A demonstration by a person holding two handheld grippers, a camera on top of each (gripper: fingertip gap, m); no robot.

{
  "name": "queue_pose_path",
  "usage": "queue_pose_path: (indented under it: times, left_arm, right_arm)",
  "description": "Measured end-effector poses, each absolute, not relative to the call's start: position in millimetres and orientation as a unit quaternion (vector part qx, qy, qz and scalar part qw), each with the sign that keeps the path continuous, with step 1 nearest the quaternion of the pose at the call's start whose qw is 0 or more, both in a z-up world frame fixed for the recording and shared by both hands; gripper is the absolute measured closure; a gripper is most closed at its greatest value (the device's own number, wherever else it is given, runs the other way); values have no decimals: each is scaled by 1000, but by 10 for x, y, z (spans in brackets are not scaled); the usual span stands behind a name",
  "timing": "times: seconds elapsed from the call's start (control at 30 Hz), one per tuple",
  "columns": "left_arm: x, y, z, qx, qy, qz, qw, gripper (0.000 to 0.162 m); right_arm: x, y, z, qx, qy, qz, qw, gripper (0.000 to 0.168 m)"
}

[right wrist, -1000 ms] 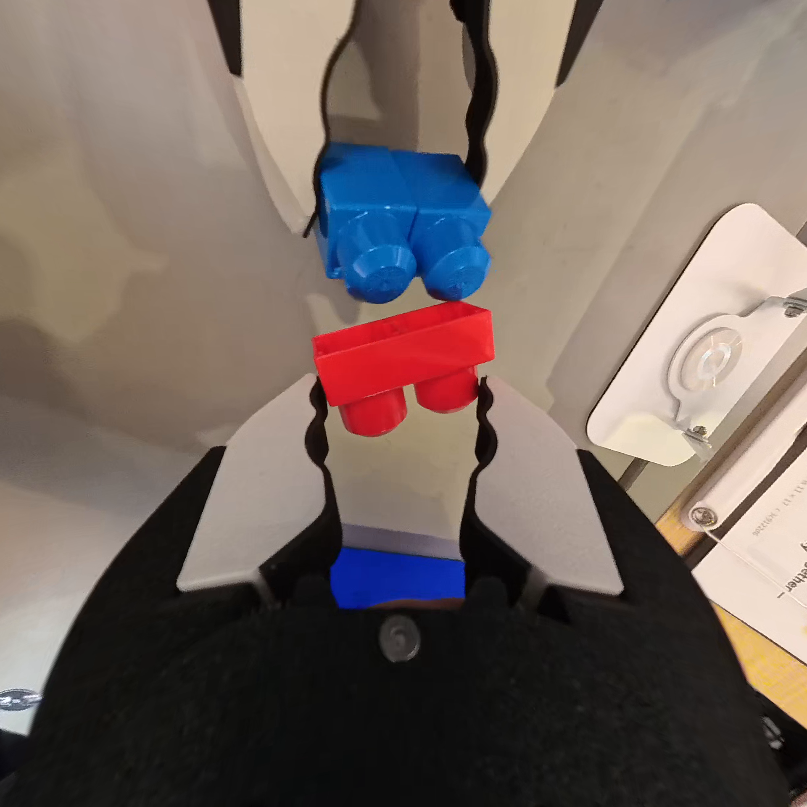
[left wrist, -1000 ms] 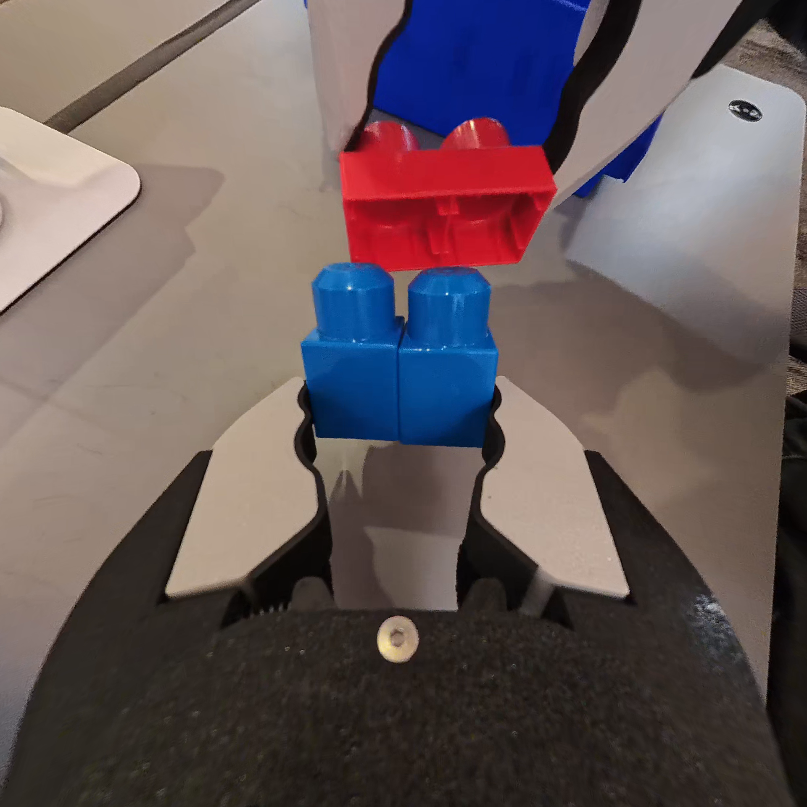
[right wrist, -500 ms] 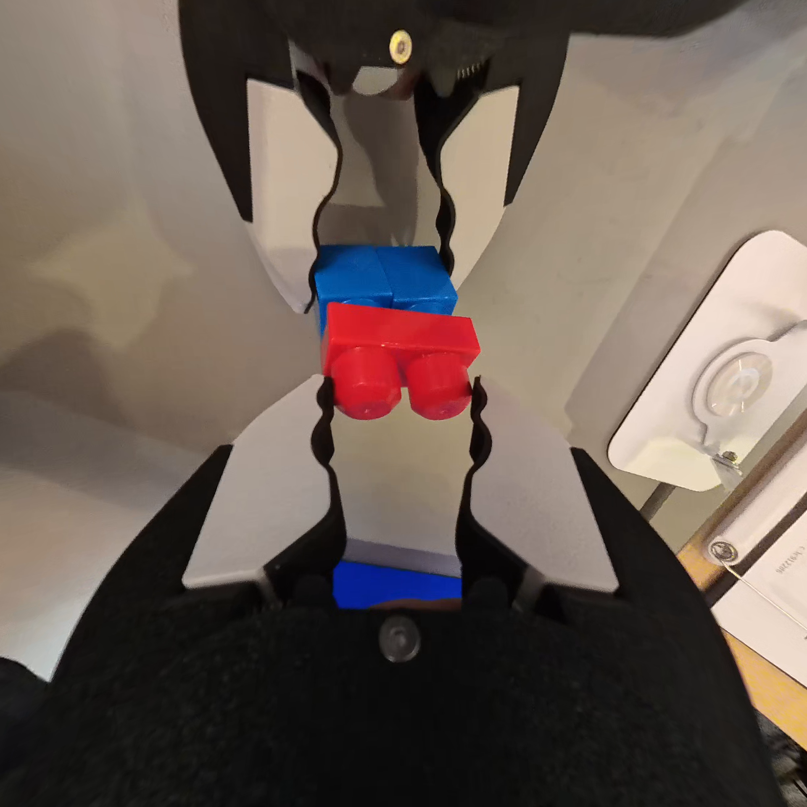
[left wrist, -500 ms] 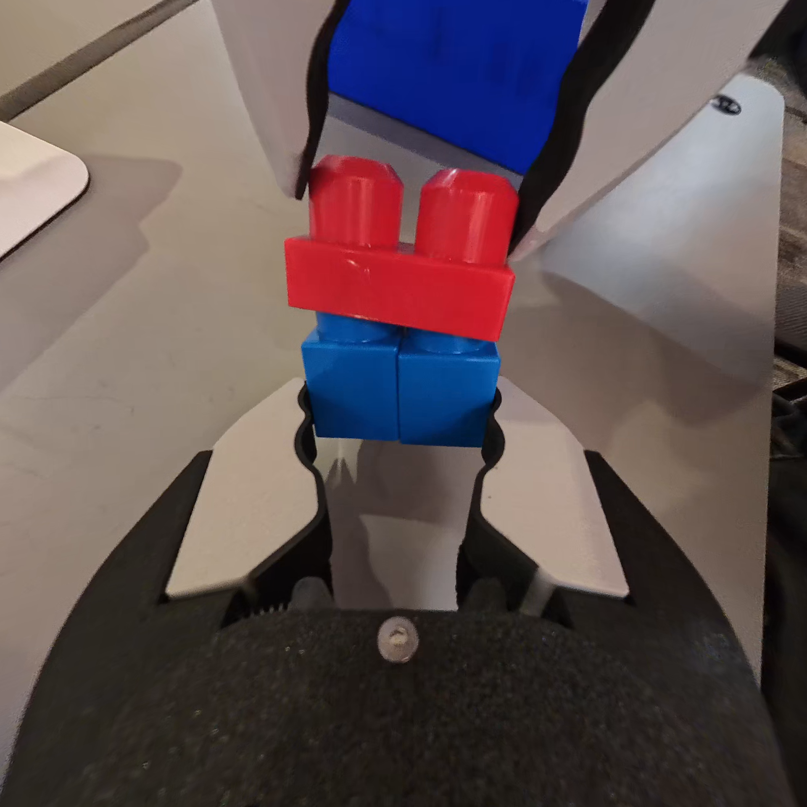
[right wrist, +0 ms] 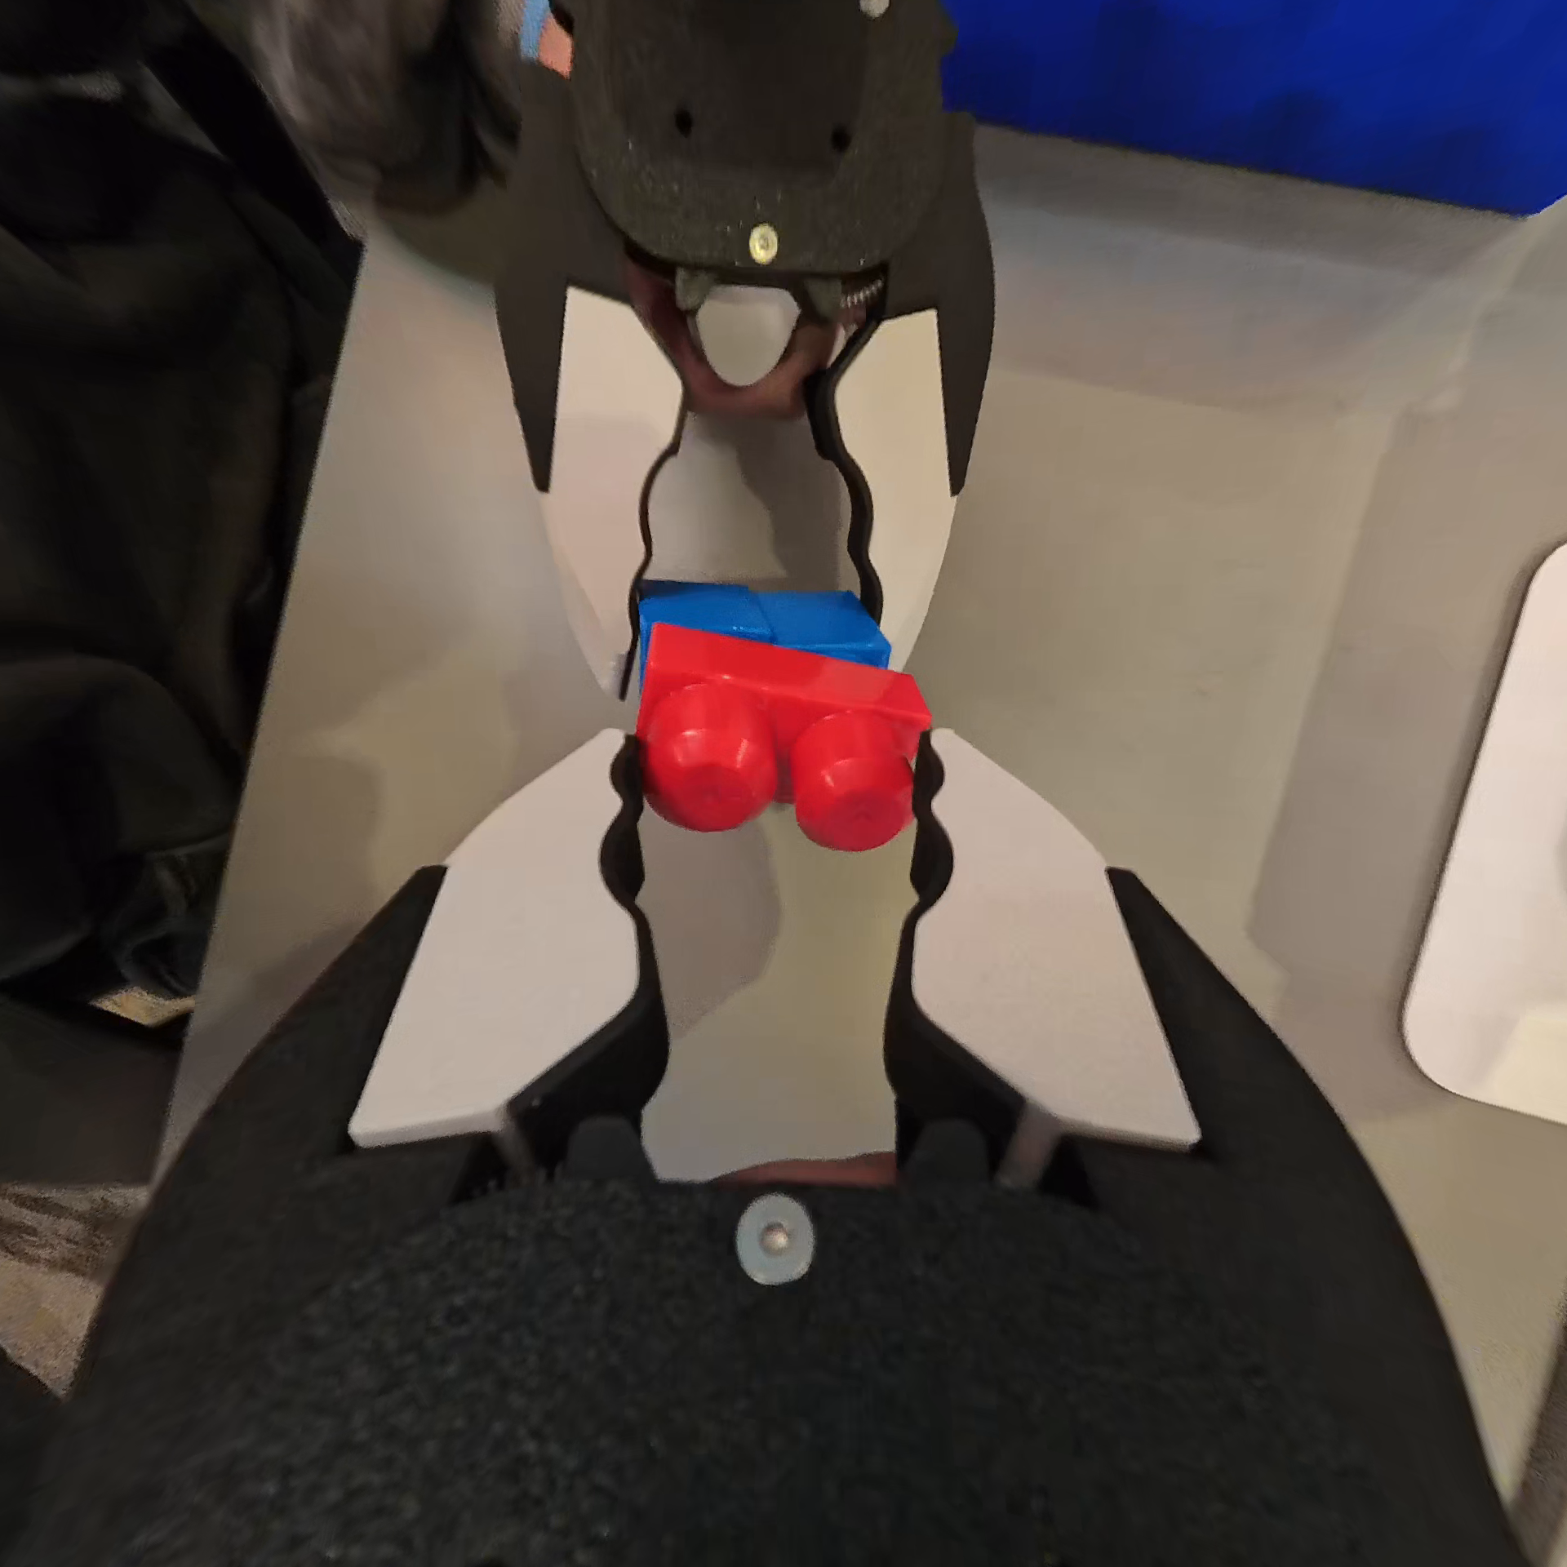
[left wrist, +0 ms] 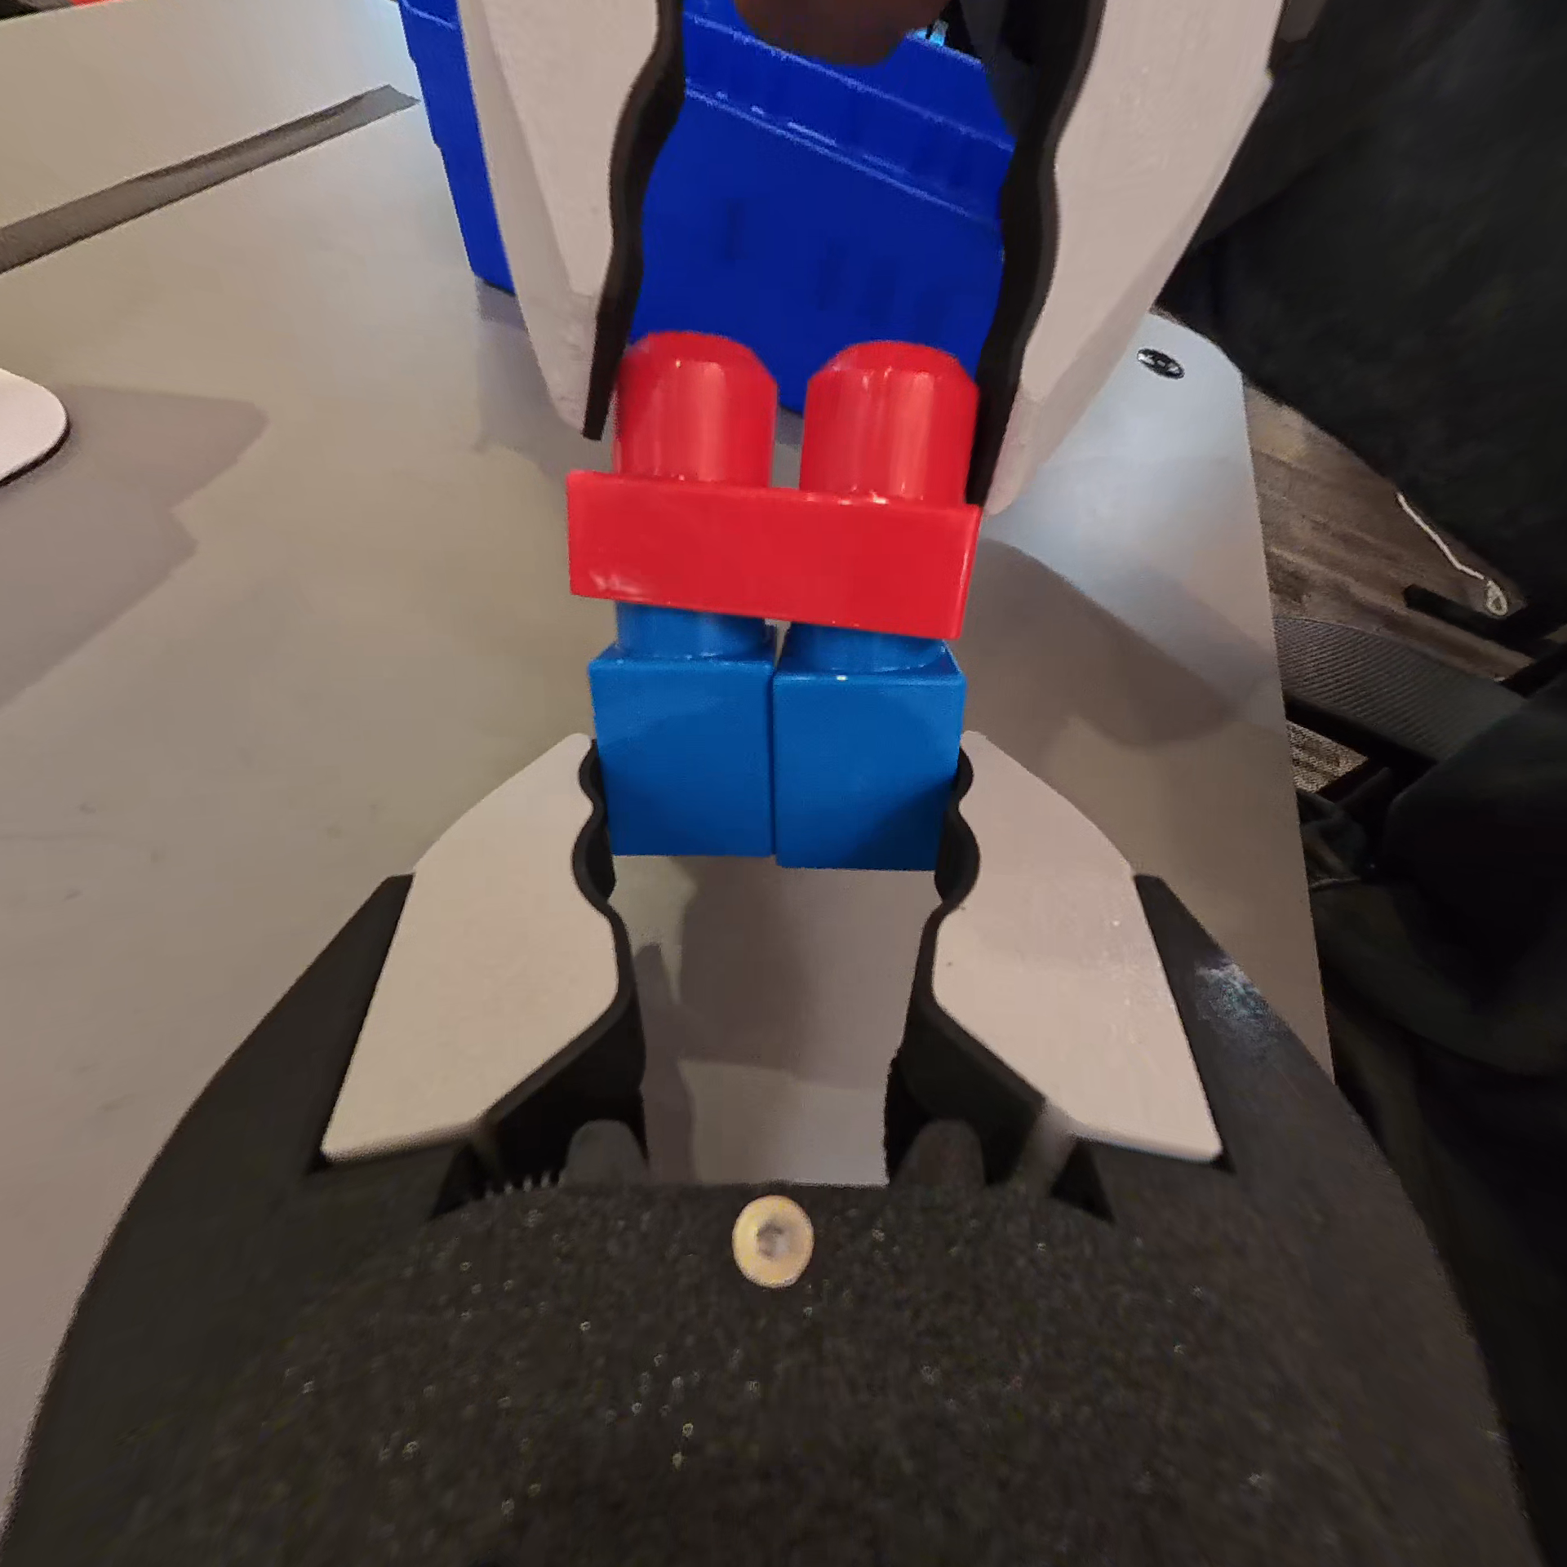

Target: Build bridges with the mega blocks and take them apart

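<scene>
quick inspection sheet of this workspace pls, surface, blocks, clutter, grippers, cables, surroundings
surface: grey table, bare where it shows
job's things: red block sits tilted on the studs of two blue blocks, not fully seated
clutter: blue bin behind; white plate at the table edge
grippers: left hand-held gripper shut on the blue blocks; right hand-held gripper shut on the red block's studs
cables: nothing seen
surroundings: dark chair beside the table

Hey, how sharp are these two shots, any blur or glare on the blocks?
Left wrist view: red block and blue blocks sharp, small glints on the studs. Right wrist view: softer, with blur toward the edges; the blue bin is smeared, red block fairly clear.
</scene>
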State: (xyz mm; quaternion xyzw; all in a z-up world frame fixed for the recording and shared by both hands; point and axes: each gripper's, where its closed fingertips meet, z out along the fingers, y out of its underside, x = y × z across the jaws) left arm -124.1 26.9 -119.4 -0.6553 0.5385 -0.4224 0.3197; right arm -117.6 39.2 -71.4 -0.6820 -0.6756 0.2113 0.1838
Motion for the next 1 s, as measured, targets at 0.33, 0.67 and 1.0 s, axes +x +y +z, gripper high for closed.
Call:
queue_pose_path:
  times: [0.33,0.67,1.0]
  left_arm:
    - [-1262,329,-1000,-638,514,-449,356,88]
    - [-1280,305,-1037,-635,530,-431,360,88]
    - [-1262,258,-1090,-639,549,-410,350,88]
  right_arm:
    - [-1231,462,-613,-712,-603,274,234,96]
    - [-1226,424,-651,-717,-597,275,232,100]
    - [-1208,371,-680,-707,-629,251,201,100]
